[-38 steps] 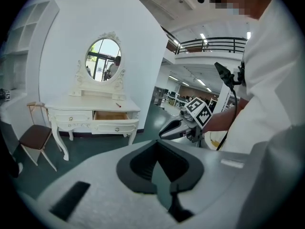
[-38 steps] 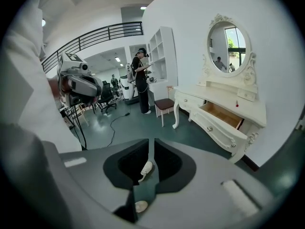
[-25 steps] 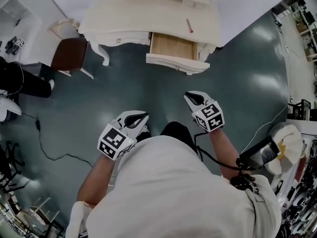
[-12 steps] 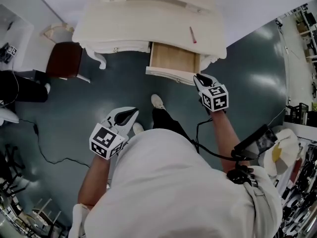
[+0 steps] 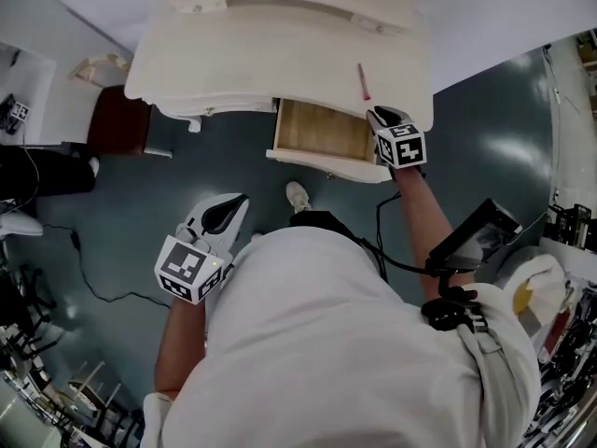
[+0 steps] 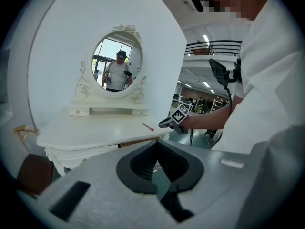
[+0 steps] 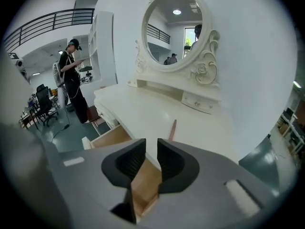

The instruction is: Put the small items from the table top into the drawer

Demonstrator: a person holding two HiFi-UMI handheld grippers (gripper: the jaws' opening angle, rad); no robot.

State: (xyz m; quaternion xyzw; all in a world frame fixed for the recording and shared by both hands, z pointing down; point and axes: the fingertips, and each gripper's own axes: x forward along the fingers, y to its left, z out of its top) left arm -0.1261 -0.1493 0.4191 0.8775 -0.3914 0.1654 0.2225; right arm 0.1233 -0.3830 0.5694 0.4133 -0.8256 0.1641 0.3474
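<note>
Since the head view looks straight down, I take the room first: dark teal floor (image 5: 121, 213), white wall (image 5: 485, 7) at the top, and a cream table (image 5: 261, 54) at 12 o'clock. An oval mirror (image 7: 174, 25) stands on the table's back edge.

The drawer (image 5: 322, 131) is pulled out of the table front, wood bottom showing. A thin red stick (image 5: 362, 80) lies flat on the table top at 1 o'clock, just behind the drawer's right end and not in it.

The right tongs (image 5: 382, 118) hover over the drawer's right front corner, near the stick but not touching it. Their jaws have just been opening and now stand a moderate gap apart with nothing between them. The left tongs (image 5: 233, 208) hang at 8 o'clock over the floor, well apart from the table, tips together and empty.

Around:
- brown chair (image 5: 117, 119) at 10 o'clock, beside the table's left leg
- black cable (image 5: 93, 287) on the floor at 8 o'clock
- my shoe (image 5: 297, 194) just below the drawer front

In the right gripper view a person (image 7: 71, 75) stands at 9 o'clock, well off the table, with a railed balcony (image 7: 47, 20) above. The table's front edge sits between the right tongs and the stick.
</note>
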